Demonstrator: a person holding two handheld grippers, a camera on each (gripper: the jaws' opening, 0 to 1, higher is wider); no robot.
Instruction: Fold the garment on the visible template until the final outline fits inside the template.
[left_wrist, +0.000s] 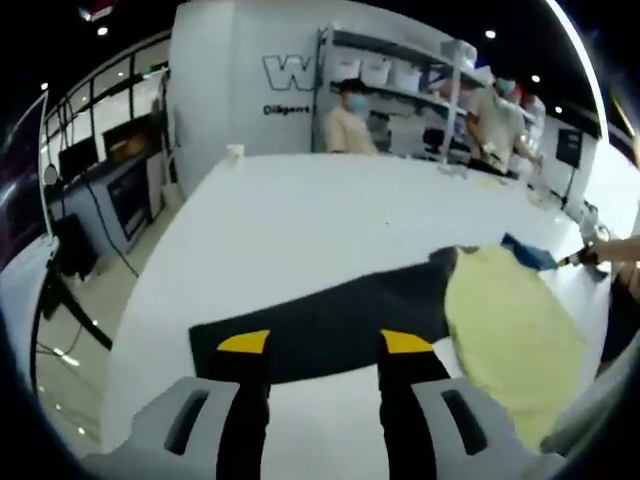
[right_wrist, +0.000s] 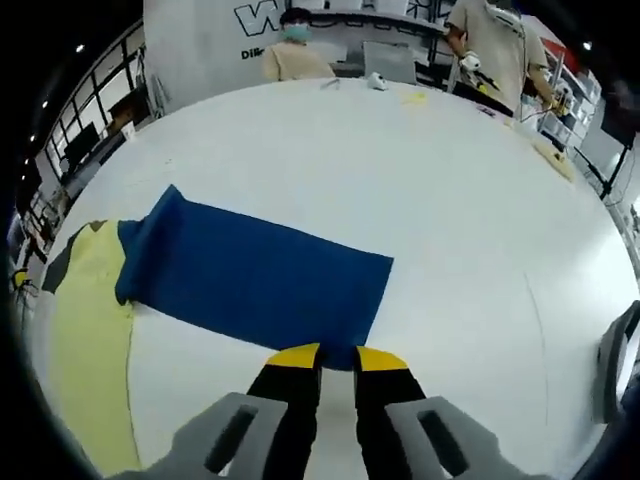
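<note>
Garment spread flat on the white table (left_wrist: 300, 230), three colour blocks: dark sleeve (left_wrist: 330, 320) on my left side, yellow body (left_wrist: 505, 335) in the middle, blue sleeve (right_wrist: 255, 275) on my right. It lies toward the near edge of the table, with the far half bare up to where people stand by shelving. I see no drawn template outline under the cloth, so I cannot judge the fit from here. My left gripper (left_wrist: 325, 345) sits at the cuff end of the dark sleeve, jaws parted with a wide gap, yellow tips resting over the sleeve's near edge; nothing is pinched, it reads as released and lined up to take the hem. My right gripper (right_wrist: 335, 357) is at the near corner of the blue sleeve's cuff end, jaws drawn almost together with the blue edge running into the narrow gap; I judge it clenched on the blue sleeve, though the contact itself is hidden under the tips. Both sleeves lie straight out and unfolded, so folding looks barely begun. Holding each sleeve by its outer end makes sense: from there I can carry both inward over the yellow body. Risk as I see it: a thin grip on one layer may slip, and the left side has no hold yet.
</note>
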